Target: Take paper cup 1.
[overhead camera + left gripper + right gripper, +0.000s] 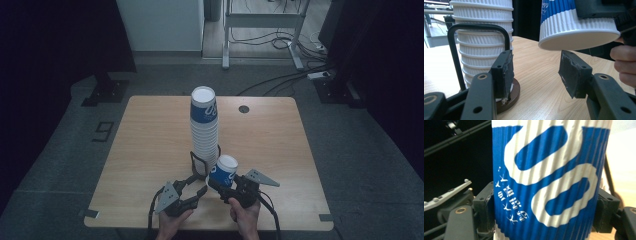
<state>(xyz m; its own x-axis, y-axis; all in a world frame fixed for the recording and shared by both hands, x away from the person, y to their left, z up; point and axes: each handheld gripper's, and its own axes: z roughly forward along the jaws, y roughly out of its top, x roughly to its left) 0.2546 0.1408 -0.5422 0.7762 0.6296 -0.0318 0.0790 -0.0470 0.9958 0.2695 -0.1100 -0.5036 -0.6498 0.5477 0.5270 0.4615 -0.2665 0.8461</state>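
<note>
We are holding one cup [223, 170] clamped in our right gripper [218, 186], clear of the stack [204, 131], while our left gripper [199, 186] is standing open, empty.

The left gripper [535, 68] has its two black jaws apart with bare table [536, 82] between the pads. Just behind the left jaw stands a stack of white ribbed cups [482, 42] on a round brown base [512, 96], with a black wire loop [477, 26] around it. Above the right jaw a blue and white cup [574, 27] hangs upside down and tilted, clear of the tabletop, clamped by the other gripper [604, 8]. Fingers [625, 65] show at the right edge.
</note>
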